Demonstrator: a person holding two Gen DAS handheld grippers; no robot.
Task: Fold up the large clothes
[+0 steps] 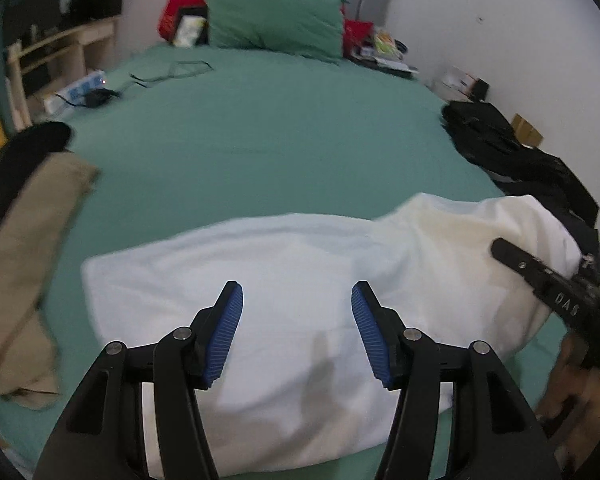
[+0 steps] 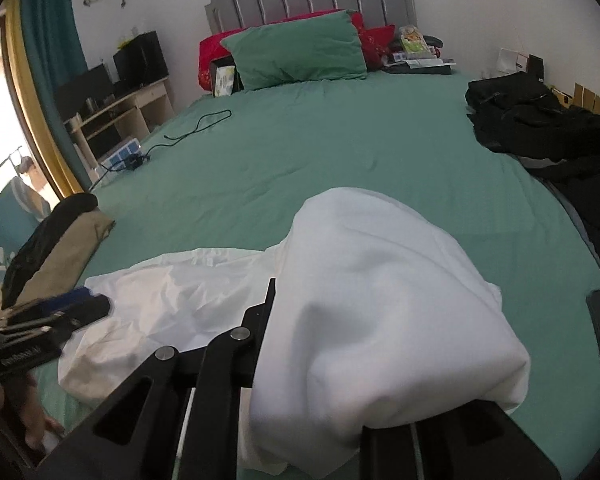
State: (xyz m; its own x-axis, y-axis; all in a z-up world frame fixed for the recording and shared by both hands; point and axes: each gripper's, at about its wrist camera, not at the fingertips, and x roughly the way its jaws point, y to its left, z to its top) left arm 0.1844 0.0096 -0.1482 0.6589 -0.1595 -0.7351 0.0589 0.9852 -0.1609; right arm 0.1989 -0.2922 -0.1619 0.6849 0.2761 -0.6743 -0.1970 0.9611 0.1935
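Observation:
A large white garment [image 1: 300,272] lies spread across the near part of the green bed [image 1: 260,140]. My left gripper [image 1: 297,300] is open above it, blue pads apart, holding nothing. In the right wrist view the white garment [image 2: 372,300] is bunched up and draped over my right gripper [image 2: 340,360]. Its fingertips are hidden under the cloth. The left finger [image 2: 260,320] shows beside the fabric. The right gripper also shows in the left wrist view [image 1: 540,280] at the garment's right end. The left gripper shows at the left edge of the right wrist view [image 2: 52,320].
A tan garment [image 1: 32,248] and a black one [image 1: 16,160] lie at the bed's left edge. A black clothes pile [image 1: 512,148] sits at the right edge. A green pillow [image 1: 276,20], red pillows and clutter are at the headboard. A cable [image 2: 196,128] lies on the sheet.

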